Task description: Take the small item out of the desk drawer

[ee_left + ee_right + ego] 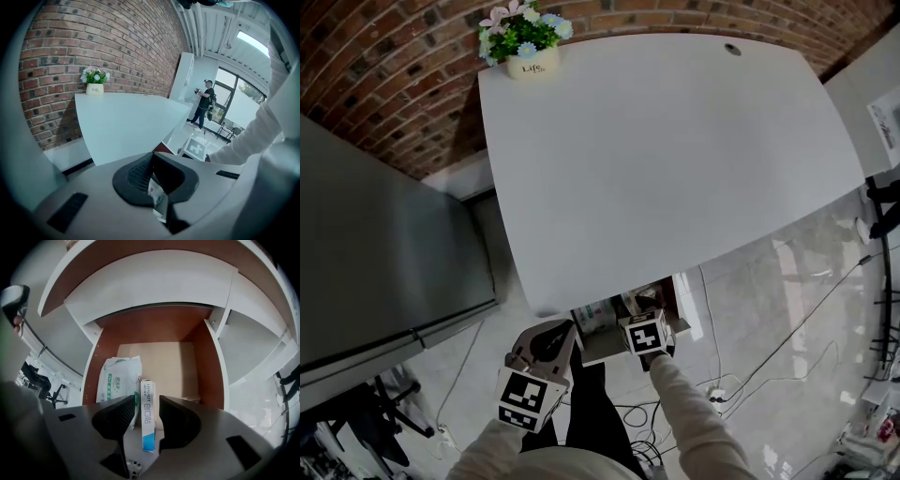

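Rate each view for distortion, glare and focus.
Head view: desk top evenly lit, glossy floor glares. Left gripper view: fisheye bows the brick wall, windows blow out. Right gripper view: drawer edges curve, small box between the jaws is sharp.

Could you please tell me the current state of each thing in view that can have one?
Desk drawer: open.
Left gripper: shut on a small white packet.
Right gripper: open, jaws either side of the slim box, not clamped.
Wipes pack: lying flat in the drawer.
Flower pot: upright on the desk.
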The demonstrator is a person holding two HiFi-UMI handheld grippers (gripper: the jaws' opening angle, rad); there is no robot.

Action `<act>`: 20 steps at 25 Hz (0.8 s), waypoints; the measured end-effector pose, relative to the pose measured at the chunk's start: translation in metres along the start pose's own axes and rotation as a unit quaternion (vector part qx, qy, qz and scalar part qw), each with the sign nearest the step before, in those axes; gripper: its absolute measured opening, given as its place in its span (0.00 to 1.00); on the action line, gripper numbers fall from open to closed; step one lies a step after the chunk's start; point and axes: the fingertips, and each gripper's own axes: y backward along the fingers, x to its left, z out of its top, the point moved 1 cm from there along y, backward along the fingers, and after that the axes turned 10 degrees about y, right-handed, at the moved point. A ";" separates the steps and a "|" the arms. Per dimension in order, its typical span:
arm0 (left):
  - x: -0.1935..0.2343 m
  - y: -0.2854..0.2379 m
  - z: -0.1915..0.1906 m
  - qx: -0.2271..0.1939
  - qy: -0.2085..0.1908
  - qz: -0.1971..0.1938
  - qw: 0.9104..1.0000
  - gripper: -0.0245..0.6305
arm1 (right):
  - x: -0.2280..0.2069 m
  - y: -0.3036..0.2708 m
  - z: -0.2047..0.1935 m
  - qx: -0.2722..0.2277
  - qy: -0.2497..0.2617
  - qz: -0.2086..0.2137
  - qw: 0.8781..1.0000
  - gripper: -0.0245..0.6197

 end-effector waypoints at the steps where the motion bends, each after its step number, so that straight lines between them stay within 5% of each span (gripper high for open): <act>1: 0.002 0.000 -0.001 0.000 0.004 0.005 1.000 0.07 | 0.000 -0.003 0.002 -0.001 0.003 0.000 1.000 0.33; 20: 0.016 0.004 -0.013 0.001 0.027 0.032 0.999 0.07 | 0.005 -0.039 -0.006 0.045 0.027 0.014 0.999 0.29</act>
